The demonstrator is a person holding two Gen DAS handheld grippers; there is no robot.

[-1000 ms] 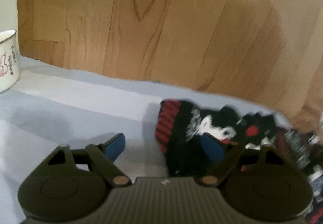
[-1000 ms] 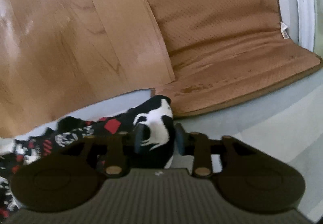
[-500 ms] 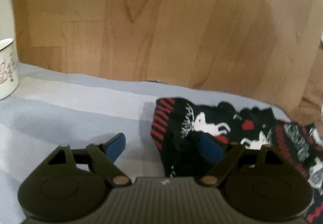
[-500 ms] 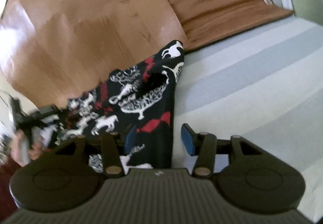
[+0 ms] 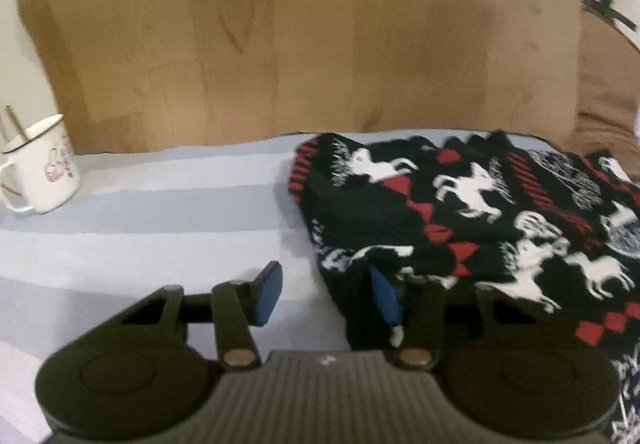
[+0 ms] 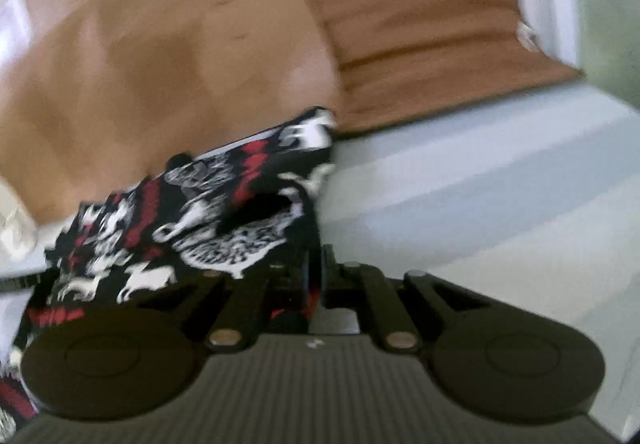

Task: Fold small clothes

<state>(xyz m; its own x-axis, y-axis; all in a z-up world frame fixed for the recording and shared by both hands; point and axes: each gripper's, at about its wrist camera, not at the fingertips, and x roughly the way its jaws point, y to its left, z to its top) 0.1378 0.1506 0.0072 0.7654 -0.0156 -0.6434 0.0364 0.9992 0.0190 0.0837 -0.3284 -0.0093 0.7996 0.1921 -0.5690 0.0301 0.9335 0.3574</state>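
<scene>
The patterned garment lies on the striped bed sheet, close to the wooden headboard. From the left tongs it extends to the right, with its long axis running left to right across the sheet. We judge the coming move to depend on this: the near left corner sits at the left tongs, while the opposite edge is at the right tongs.

Left tongs: fingers apart. The left pad is over bare sheet; the right pad touches the garment edge and is partly hidden by cloth. Nothing is held.

Right tongs: fingers drawn together on the right edge of the garment, with fabric pinched between them. This view is blurred.

A white mug stands well apart, to the left.
</scene>
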